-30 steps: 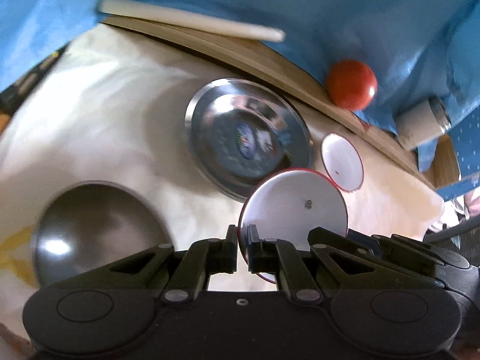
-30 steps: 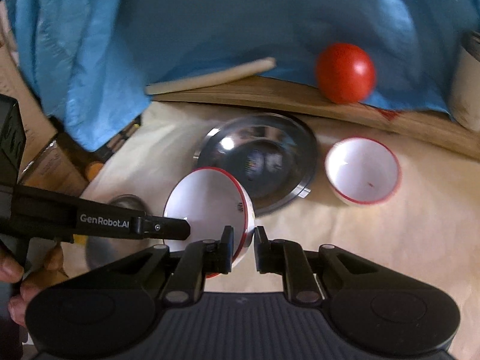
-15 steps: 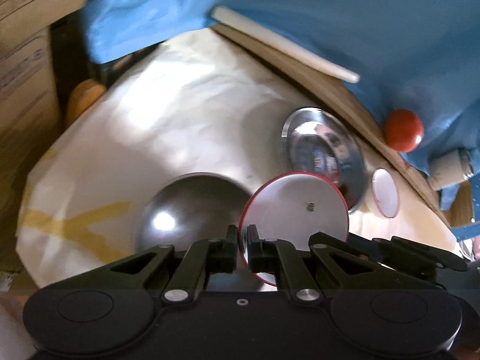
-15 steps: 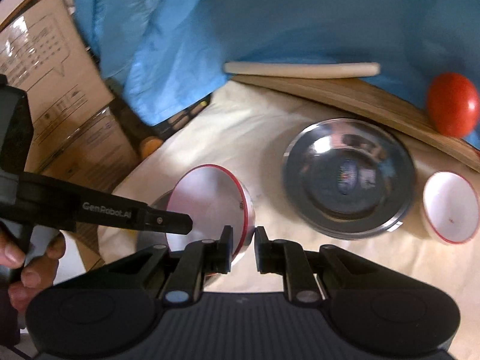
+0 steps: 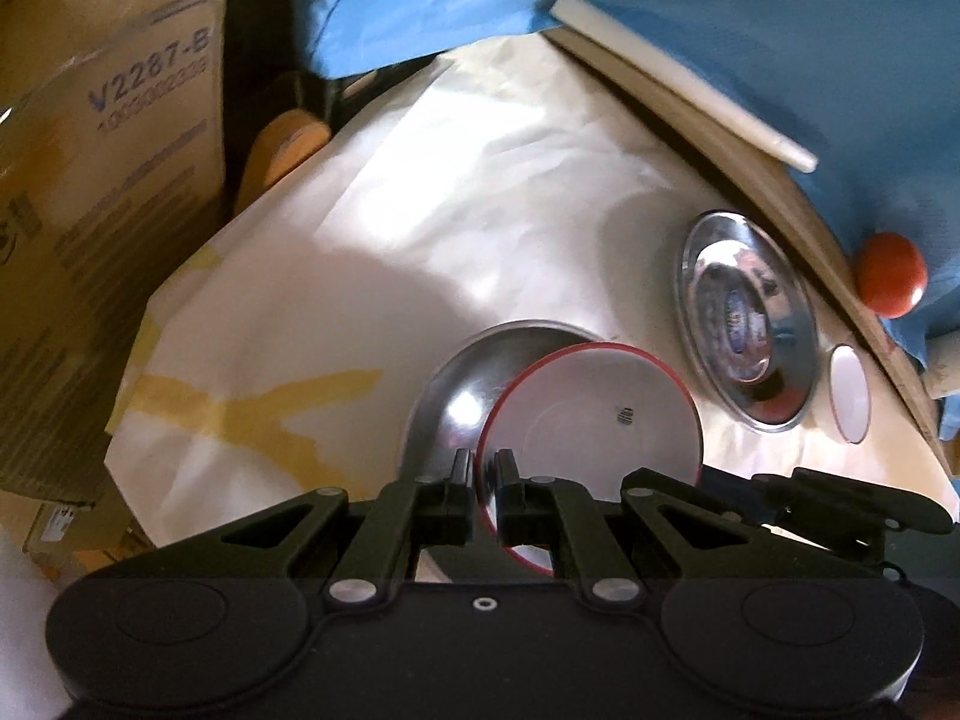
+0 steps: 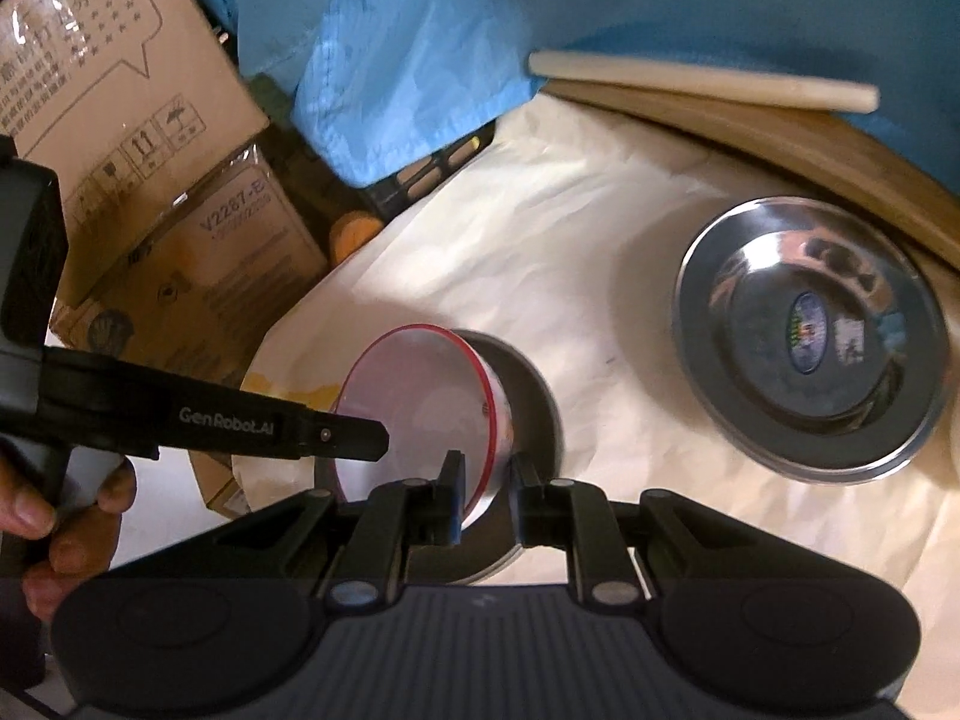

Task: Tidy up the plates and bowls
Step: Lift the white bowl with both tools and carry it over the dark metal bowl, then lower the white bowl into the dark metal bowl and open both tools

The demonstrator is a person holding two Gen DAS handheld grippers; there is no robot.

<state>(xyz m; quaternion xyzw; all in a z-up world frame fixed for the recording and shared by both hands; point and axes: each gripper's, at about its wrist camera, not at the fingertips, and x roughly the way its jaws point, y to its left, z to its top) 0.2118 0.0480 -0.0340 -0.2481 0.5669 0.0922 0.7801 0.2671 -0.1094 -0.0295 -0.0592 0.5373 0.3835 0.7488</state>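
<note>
A white bowl with a red rim (image 5: 594,414) hangs tilted over a steel bowl (image 5: 459,384) that sits on the white paper. My left gripper (image 5: 486,471) is shut on its near rim. In the right wrist view the same white bowl (image 6: 420,396) is pinched at its other edge by my right gripper (image 6: 486,474), with the steel bowl (image 6: 531,387) just behind and below it. The left gripper (image 6: 360,438) reaches in from the left there, held by a hand (image 6: 48,510). A steel plate (image 6: 810,336) lies to the right, and a small white bowl (image 5: 849,393) lies beyond it.
Cardboard boxes (image 6: 120,120) stand off the paper's left edge. A wooden board (image 6: 780,132) with a pale stick (image 6: 702,84) runs along the back, under blue cloth (image 6: 420,48). A red tomato (image 5: 891,276) rests by the board. White paper (image 5: 480,180) covers the table.
Both grippers have carried the white bowl leftwards, away from the steel plate and over the steel bowl. Both wrists have rolled. The boxes have come into view.
</note>
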